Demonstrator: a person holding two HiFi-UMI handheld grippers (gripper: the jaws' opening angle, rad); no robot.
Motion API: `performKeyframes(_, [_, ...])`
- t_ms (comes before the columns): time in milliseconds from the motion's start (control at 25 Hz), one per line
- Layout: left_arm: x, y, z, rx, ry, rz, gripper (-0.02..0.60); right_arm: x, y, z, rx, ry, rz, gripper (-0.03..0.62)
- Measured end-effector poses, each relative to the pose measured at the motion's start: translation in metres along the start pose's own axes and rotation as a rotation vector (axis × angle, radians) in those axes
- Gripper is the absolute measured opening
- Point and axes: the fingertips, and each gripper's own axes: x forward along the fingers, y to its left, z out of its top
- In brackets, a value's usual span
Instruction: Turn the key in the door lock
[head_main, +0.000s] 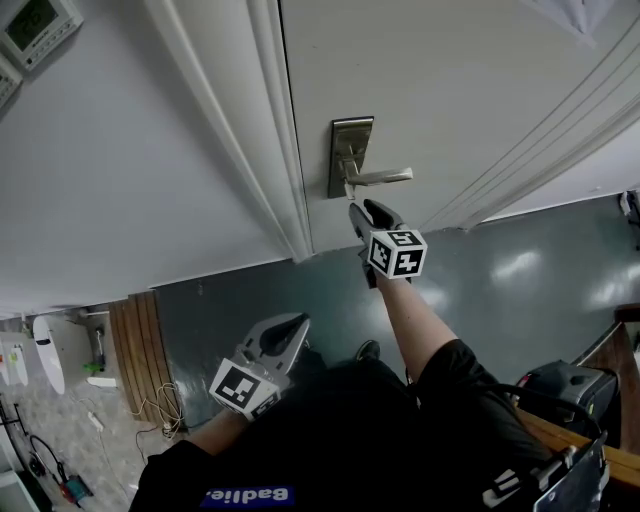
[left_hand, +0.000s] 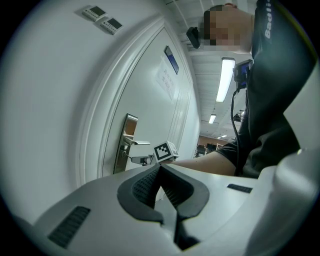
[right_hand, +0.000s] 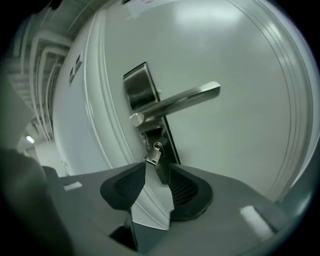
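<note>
A silver lock plate (head_main: 350, 140) with a lever handle (head_main: 380, 178) sits on the white door (head_main: 450, 90). In the right gripper view a small silver key (right_hand: 153, 156) sticks out of the keyhole under the handle (right_hand: 185, 100). My right gripper (right_hand: 156, 167) is open just in front of the key, its pads either side and apart from it. The head view shows this gripper (head_main: 360, 210) right below the handle. My left gripper (head_main: 295, 322) hangs back low near my body, shut and empty, with its tips (left_hand: 160, 167) meeting and pointing toward the door.
The white door frame (head_main: 240, 130) runs along the lock's left. Two wall control panels (head_main: 35, 25) hang at the upper left. On the dark floor (head_main: 500, 290) lie a wooden board (head_main: 135, 345) with loose cables (head_main: 150, 405) at left and a dark bag (head_main: 570, 390) at right.
</note>
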Motion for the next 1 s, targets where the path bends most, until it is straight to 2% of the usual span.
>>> performKeyframes(200, [0.001, -0.003, -0.001, 0.004, 0.016, -0.014, -0.006, 0.005, -0.002, 0.011, 0.325, -0.085, 0.101, 0.138])
performKeyframes(400, [-0.002, 0.0, -0.003, -0.002, 0.024, 0.0, -0.006, 0.022, -0.001, 0.012, 0.761, -0.139, 0.263, 0.136])
performKeyframes(520, [-0.005, 0.003, -0.002, 0.0, 0.026, 0.007, -0.007, 0.026, 0.0, 0.012, 0.886, -0.171, 0.316, 0.085])
performKeyframes(680, [-0.01, 0.006, -0.003, -0.002, 0.035, 0.012, -0.006, 0.026, -0.003, 0.012, 0.962, -0.235, 0.342, 0.082])
performKeyframes(760, [-0.01, 0.008, -0.001, 0.011, 0.025, 0.011, -0.006, 0.025, -0.003, 0.013, 0.945, -0.244, 0.334, 0.078])
performKeyframes(840, [-0.01, 0.008, -0.001, 0.013, 0.027, 0.011, -0.006, 0.025, -0.001, 0.015, 0.86, -0.232, 0.297, 0.079])
performKeyframes(1000, [-0.008, 0.008, -0.002, -0.004, 0.038, 0.014, -0.006, 0.024, 0.003, 0.017, 0.624, -0.174, 0.195, 0.078])
